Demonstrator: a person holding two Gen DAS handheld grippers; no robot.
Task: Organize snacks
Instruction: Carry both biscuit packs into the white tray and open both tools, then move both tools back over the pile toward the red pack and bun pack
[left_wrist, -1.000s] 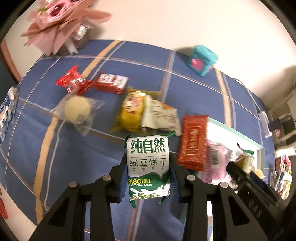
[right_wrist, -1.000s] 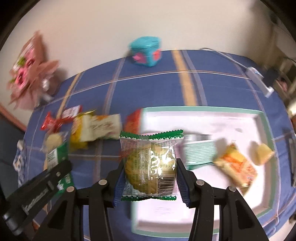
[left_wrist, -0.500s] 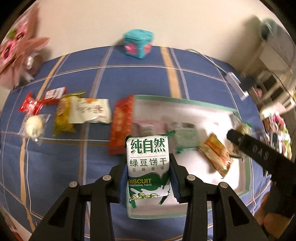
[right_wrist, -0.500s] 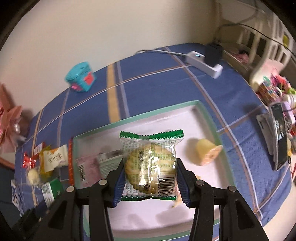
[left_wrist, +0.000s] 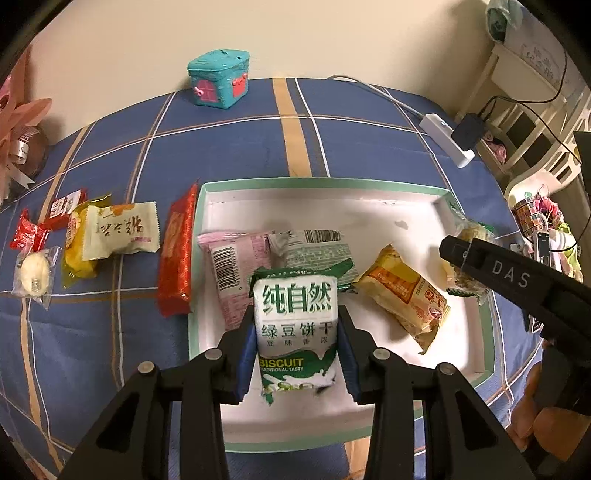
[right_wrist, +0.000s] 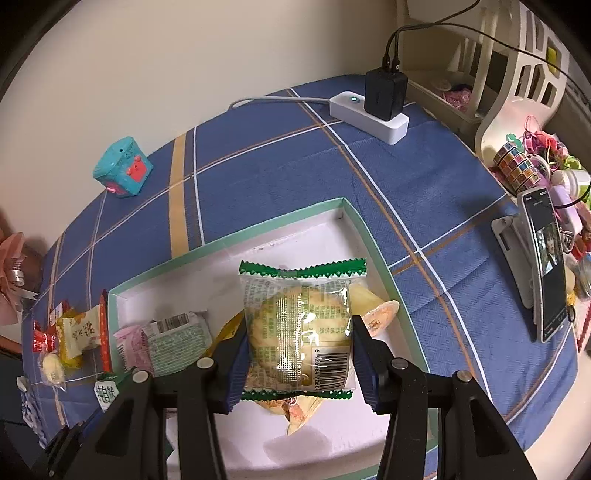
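My left gripper (left_wrist: 297, 343) is shut on a green-and-white biscuit packet (left_wrist: 297, 321) and holds it over the near part of the white tray (left_wrist: 325, 188) with a green rim. My right gripper (right_wrist: 299, 354) is shut on a clear green-edged biscuit packet (right_wrist: 299, 328) above the same tray (right_wrist: 258, 229). The tray holds a pink packet (left_wrist: 236, 266), a grey-green packet (left_wrist: 314, 251) and an orange packet (left_wrist: 402, 295). A red packet (left_wrist: 177, 254) leans against the tray's left rim.
Left of the tray lie a white-and-yellow packet (left_wrist: 118, 229), a round cake in clear wrap (left_wrist: 35, 273) and red sweets (left_wrist: 33, 232). A teal box (left_wrist: 218, 85) stands at the back. A power strip (right_wrist: 369, 114) and a phone on a stand (right_wrist: 546, 266) are at the right.
Both grippers have swung right with their packets, from beside the loose snacks to over the tray. The right gripper now sits over the tray's right half.
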